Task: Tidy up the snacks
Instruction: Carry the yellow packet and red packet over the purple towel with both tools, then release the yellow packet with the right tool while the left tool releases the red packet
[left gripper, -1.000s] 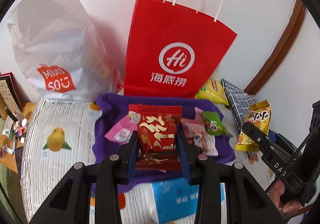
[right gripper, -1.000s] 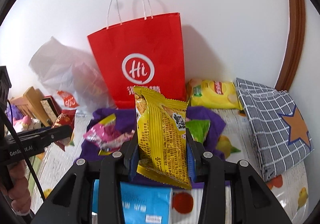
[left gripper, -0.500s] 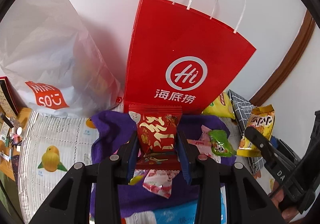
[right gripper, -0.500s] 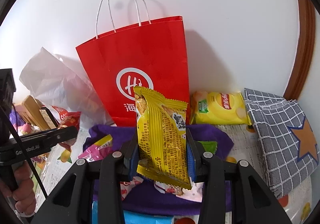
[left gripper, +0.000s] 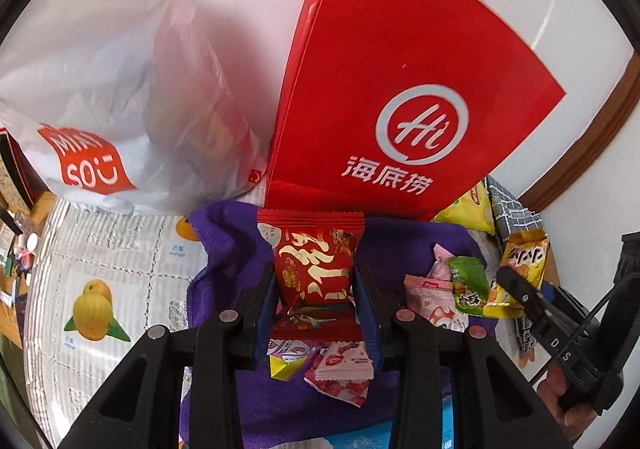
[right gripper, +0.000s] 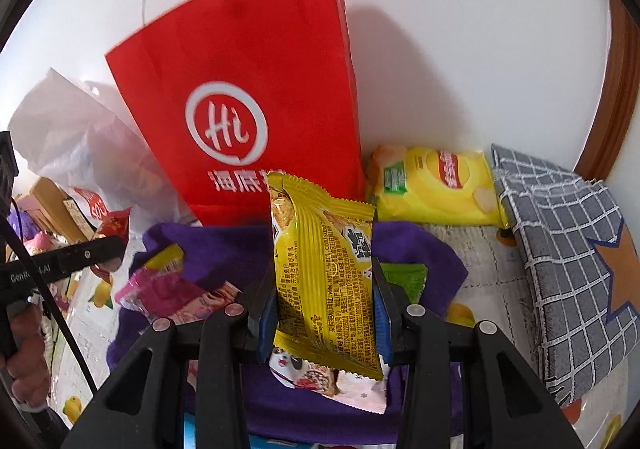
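Both grippers have drawn closer to the red paper carrier bag (left gripper: 400,97) with white cord handles, which now fills much more of each view than a second ago. Left gripper (left gripper: 316,289) has its two black jaws clamped on the sides of a red foil snack packet (left gripper: 316,269) with gold lettering, held upright above a purple towel (left gripper: 224,249). Right gripper (right gripper: 324,305) has its jaws clamped on a yellow crinkle-edged snack packet (right gripper: 324,273), also upright, in front of the red bag's lower edge. Loose small packets lie on the purple towel: a pink wrapper (right gripper: 168,289), a green sachet (left gripper: 466,285), and a pale pink packet (left gripper: 344,367) beneath the left jaws. A white plastic bag (left gripper: 120,89) stands left of the red bag. A yellow crisp bag (right gripper: 436,189) lies against the wall, beside a folded grey checked cloth (right gripper: 568,269).
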`<action>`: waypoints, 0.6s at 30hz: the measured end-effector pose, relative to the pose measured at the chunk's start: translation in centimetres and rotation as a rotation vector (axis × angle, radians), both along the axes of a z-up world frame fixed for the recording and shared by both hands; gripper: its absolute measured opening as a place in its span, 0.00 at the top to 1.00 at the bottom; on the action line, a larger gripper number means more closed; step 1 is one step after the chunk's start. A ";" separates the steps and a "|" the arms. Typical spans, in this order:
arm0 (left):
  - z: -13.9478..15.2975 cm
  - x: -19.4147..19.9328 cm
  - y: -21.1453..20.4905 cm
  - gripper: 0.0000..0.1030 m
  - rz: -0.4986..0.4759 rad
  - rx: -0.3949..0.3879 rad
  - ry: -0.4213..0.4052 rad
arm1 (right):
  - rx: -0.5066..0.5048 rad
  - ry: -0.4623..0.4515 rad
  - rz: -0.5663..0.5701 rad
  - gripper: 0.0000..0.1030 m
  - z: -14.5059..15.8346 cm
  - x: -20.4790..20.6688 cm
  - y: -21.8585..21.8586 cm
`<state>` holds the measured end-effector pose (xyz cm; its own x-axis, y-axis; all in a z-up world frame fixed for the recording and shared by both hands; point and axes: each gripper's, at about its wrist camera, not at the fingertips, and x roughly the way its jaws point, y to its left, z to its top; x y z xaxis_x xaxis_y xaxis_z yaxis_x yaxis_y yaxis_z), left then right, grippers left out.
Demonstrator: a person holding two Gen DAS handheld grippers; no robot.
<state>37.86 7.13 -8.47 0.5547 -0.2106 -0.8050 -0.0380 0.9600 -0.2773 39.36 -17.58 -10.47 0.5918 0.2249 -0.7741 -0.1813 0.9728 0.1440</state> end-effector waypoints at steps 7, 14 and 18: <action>-1.9 1.0 -1.2 0.66 -0.034 0.022 0.050 | -0.037 0.082 0.048 0.62 -2.3 0.7 1.1; -3.5 1.5 -2.9 0.66 -0.064 0.054 0.093 | -0.052 0.098 0.040 0.62 -3.0 0.9 0.9; -3.6 1.4 -3.5 0.65 -0.082 0.064 0.096 | -0.052 0.113 0.039 0.62 -3.3 1.0 0.8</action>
<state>39.24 3.66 -12.08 0.4577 -0.1986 -0.8666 0.0182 0.9766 -0.2142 40.39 -16.80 -13.81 0.4918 0.2038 -0.8465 -0.2045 0.9721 0.1152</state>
